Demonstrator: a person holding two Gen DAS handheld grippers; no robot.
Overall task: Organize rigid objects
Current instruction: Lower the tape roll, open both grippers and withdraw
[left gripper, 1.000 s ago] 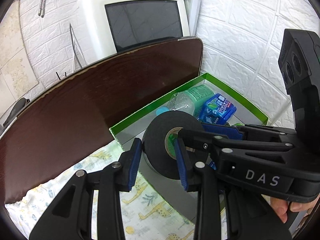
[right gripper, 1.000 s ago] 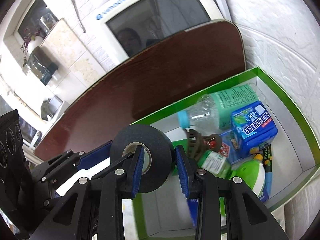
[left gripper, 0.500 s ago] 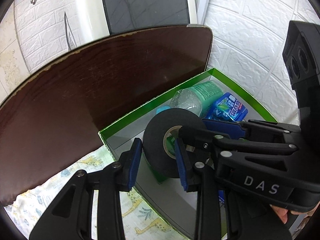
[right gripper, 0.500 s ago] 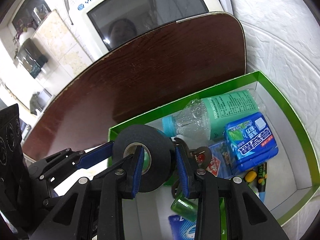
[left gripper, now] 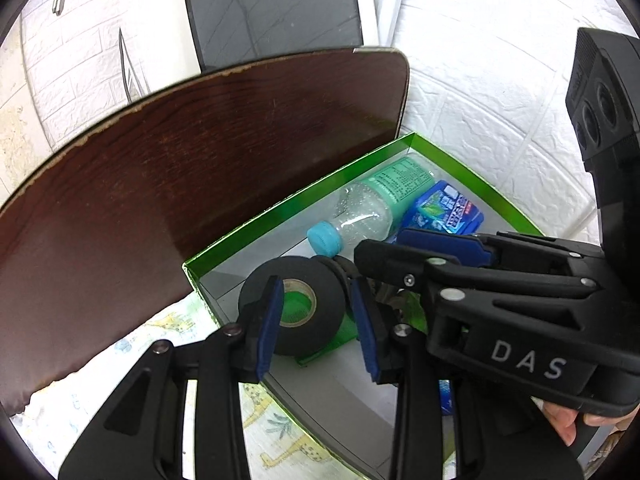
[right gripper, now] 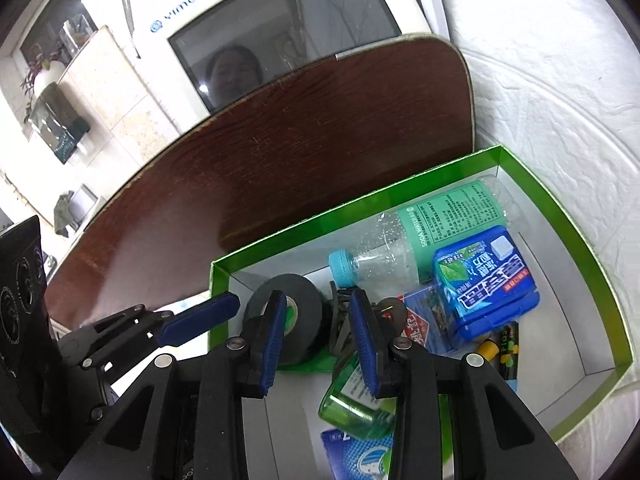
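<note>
A black tape roll rests on edge in the near left corner of the green-rimmed box, leaning on a flat green pack. My left gripper hangs just above it. Its jaws are opening, and the roll shows in the gap, but the blue pads do not press on it. My right gripper reaches in from the right, pads apart, with a gap showing between the roll and its right pad. The box also holds a clear bottle and a blue gum case.
A small green bottle, a dark clip and a blue packet lie near the box's front. A brown board stands behind the box, with a white monitor beyond it. White brick wall is on the right, giraffe-print cloth under the box.
The tape roll was held up between the pads over the box; it now sits lower, inside the box, free of both grippers. The left pads stand slightly wider apart.
</note>
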